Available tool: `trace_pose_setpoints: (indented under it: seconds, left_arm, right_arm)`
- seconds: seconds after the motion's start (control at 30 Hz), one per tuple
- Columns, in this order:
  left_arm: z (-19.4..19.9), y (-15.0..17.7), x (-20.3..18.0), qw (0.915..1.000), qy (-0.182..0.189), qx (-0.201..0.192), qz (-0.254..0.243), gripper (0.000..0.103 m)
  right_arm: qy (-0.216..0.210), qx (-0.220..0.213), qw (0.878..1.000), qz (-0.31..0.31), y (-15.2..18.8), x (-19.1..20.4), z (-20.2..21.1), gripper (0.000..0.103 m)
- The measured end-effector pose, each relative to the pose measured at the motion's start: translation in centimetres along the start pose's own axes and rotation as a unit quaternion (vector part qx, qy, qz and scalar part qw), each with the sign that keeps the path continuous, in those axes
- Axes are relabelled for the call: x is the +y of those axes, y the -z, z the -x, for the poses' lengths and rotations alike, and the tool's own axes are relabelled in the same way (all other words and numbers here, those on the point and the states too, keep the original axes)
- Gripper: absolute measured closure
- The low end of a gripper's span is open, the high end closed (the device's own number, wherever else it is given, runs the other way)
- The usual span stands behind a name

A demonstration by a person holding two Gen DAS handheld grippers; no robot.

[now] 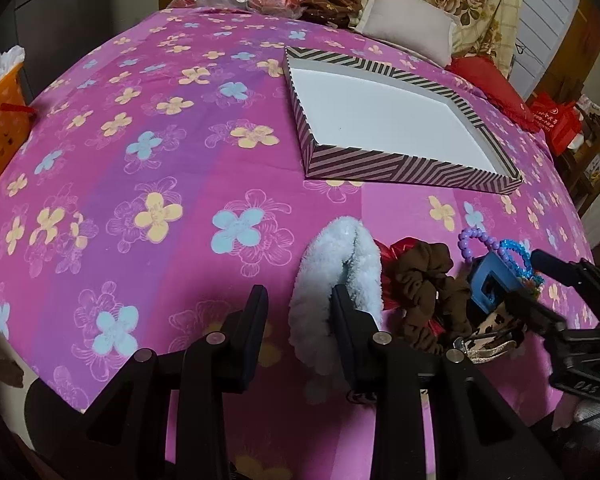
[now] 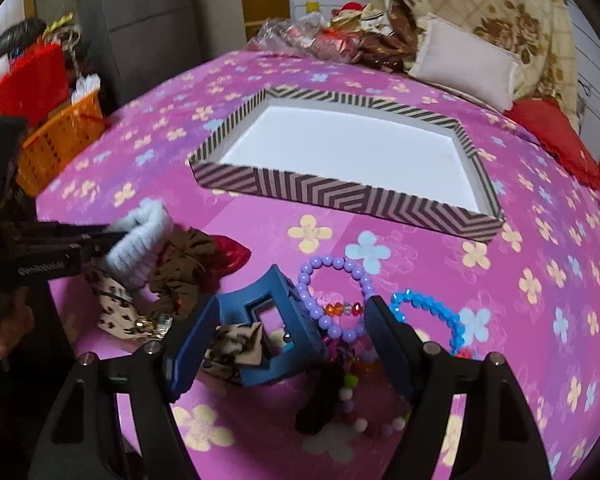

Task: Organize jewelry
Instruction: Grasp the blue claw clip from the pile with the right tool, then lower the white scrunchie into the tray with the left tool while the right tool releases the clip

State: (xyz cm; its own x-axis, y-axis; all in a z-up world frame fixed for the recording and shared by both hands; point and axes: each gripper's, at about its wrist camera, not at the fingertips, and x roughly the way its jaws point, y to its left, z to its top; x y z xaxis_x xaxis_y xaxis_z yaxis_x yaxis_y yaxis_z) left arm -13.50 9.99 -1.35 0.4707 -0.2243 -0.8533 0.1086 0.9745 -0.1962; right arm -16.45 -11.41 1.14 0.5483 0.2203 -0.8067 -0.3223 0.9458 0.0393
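Left gripper released, jaws wide apart. Its right finger presses into the near side of the fluffy white scrunchie; the left finger is over bare bedsheet.

Right gripper also released, jaws spread around the blue hair claw and the near part of the purple bead bracelet. Can't tell whether either finger actually touches them.

Pile on the bed's near edge, left to right in the right wrist view: white scrunchie, brown scrunchie with a red ribbon piece behind it, leopard-print hair clip in front, blue claw, purple bracelet, blue bead bracelet. More small beads lie under the right gripper, blurred.

Striped shallow box, white inside, sits further back on the bed, well apart from the pile. Orange basket at the bed's left edge.
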Motion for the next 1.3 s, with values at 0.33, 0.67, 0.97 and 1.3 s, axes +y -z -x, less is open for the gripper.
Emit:
trace_pose_setpoints:
  seconds: [0.33, 0.67, 0.97, 1.3]
  left_arm:
    - [-0.4, -0.3, 0.2, 1.0000, 0.004, 0.004, 0.004, 0.070]
    - [-0.6, -0.3, 0.0, 1.0000, 0.002, 0.003, 0.002, 0.070]
    - [-0.8, -0.5, -0.2, 0.9999, 0.009, 0.001, -0.005, 0.073]
    - [1.6, -2.4, -0.1, 0.9989, 0.020, -0.039, -0.013, 0.089]
  right_arm:
    - [0.000, 0.051, 0.997, 0.060, 0.7, 1.9, -1.7, 0.024]
    - [-0.029, 0.072, 0.995, 0.065, -1.5, 1.0, -1.8, 0.021]
    - [-0.041, 0.090, 0.994, 0.044, -1.0, 0.6, -3.8, 0.037]
    - [-0.092, 0.023, 0.995, -0.041, -2.5, -2.9, -0.8, 0.052]
